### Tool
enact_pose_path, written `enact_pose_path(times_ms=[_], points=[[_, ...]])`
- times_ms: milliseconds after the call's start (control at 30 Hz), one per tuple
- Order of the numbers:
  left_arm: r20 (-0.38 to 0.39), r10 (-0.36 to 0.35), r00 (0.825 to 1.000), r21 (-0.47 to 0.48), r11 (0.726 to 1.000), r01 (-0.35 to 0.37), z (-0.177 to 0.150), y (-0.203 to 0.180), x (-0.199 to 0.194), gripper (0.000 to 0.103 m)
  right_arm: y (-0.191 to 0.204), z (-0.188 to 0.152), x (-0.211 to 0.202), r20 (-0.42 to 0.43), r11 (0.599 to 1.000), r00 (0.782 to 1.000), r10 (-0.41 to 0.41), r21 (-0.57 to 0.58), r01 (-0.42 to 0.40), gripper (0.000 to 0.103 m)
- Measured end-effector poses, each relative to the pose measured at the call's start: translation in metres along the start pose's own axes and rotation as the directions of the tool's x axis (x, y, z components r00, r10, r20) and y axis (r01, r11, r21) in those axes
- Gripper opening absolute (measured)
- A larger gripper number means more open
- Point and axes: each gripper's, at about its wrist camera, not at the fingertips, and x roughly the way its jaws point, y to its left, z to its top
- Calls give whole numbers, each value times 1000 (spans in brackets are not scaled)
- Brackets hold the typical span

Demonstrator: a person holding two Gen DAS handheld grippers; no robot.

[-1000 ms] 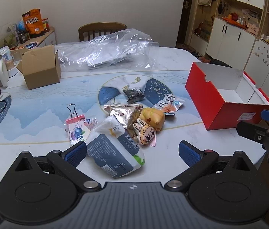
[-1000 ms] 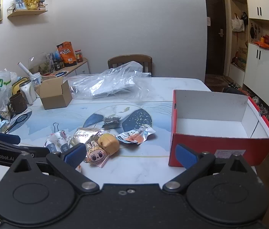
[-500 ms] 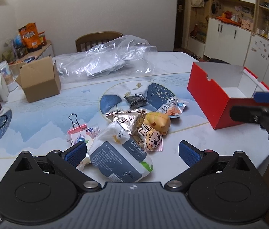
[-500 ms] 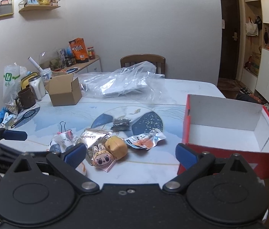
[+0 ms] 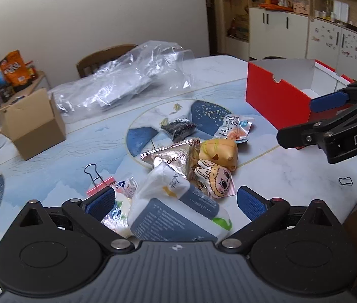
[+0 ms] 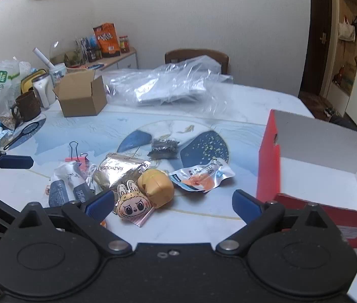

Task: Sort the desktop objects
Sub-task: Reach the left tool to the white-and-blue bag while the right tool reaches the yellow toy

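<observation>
A heap of small items lies mid-table: a white and blue tissue pack (image 5: 178,209) (image 6: 63,189), a silver foil packet (image 5: 173,157) (image 6: 121,170), a yellow squishy toy (image 5: 217,151) (image 6: 157,186), a bunny-eared doll charm (image 5: 216,178) (image 6: 131,205), a clear snack pouch (image 5: 235,130) (image 6: 201,176), a dark packet (image 5: 178,128) (image 6: 164,147) and a pink binder clip (image 5: 100,183) (image 6: 77,156). My left gripper (image 5: 176,203) is open just above the tissue pack. My right gripper (image 6: 173,202) is open near the doll charm. An open red box (image 5: 277,101) (image 6: 312,166) stands on the right.
A brown cardboard box (image 5: 35,126) (image 6: 82,99) and a crumpled clear plastic bag (image 5: 128,80) (image 6: 176,85) lie at the back. Mugs, a kettle (image 6: 43,89) and a magnifier (image 6: 23,132) crowd the left edge. A wooden chair (image 6: 196,56) stands behind the table.
Both grippers have come lower and closer to the heap. The right gripper has swung left, away from the red box; the left one now frames the tissue pack.
</observation>
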Motion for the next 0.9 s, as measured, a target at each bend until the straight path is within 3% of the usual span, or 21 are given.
enact_pose_path(times_ms=[400, 700, 900], points=[[-71, -109, 991, 22, 994, 111, -1, 31, 40, 103, 3, 15, 58, -76, 999, 997, -13, 30, 15, 95], [-122, -189, 974, 18, 981, 193, -11, 42, 56, 103, 11, 15, 100, -161, 999, 987, -10, 38, 16, 84], [-130, -221, 966, 27, 974, 227, -13, 45, 61, 93, 14, 17, 116, -193, 998, 981, 3, 62, 9, 73]])
